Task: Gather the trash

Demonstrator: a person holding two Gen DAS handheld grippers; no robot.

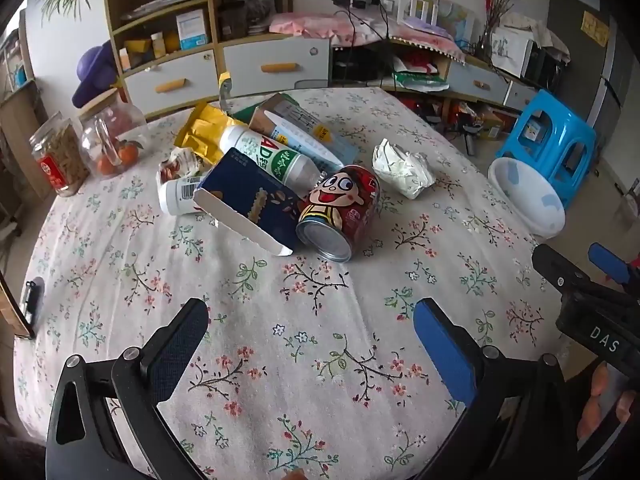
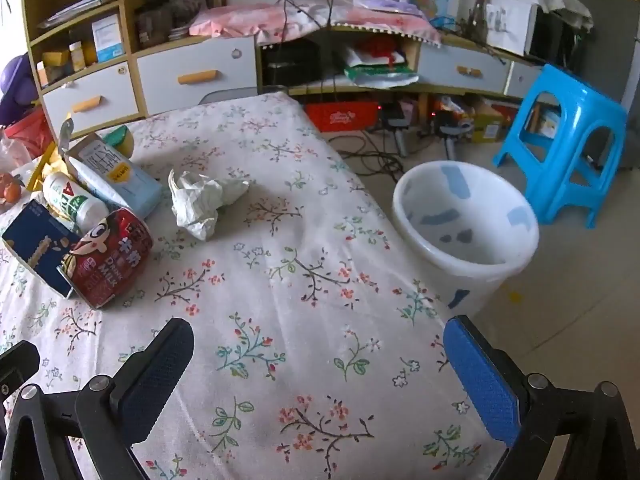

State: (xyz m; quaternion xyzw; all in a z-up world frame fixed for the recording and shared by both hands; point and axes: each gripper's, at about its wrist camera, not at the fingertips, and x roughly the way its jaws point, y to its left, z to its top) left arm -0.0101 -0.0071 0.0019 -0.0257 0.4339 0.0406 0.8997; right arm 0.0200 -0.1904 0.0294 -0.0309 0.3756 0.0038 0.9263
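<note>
- The left gripper (image 1: 312, 332) is hovering over the floral tablecloth (image 1: 280, 380), jaws spread wide, grasping nothing.
- The right gripper (image 2: 320, 352) is likewise gaping, empty.
- Trash is lying at twelve o'clock from the left gripper: a red can (image 1: 340, 212) touching a navy carton (image 1: 248, 204), crumpled paper (image 1: 402, 168) at one o'clock.
- A white bin (image 2: 464, 220) is standing at one o'clock of the right gripper.

Matt woven cloth with a printed flower pattern over the counter (image 1: 320, 360). Glossy printed metal on the red can (image 1: 340, 212), bare shiny metal at its end. Crumpled, matt white paper (image 1: 402, 168). Smooth blue cardboard box (image 1: 252, 200), glossy plastic bottle (image 1: 272, 156). Translucent smooth plastic bin (image 2: 466, 224). Glossy blue plastic stool (image 2: 568, 144). Clear glass jars (image 1: 112, 136). Rough-textured blue pads (image 2: 484, 380) on the matt black plastic right claw (image 2: 320, 376).
</note>
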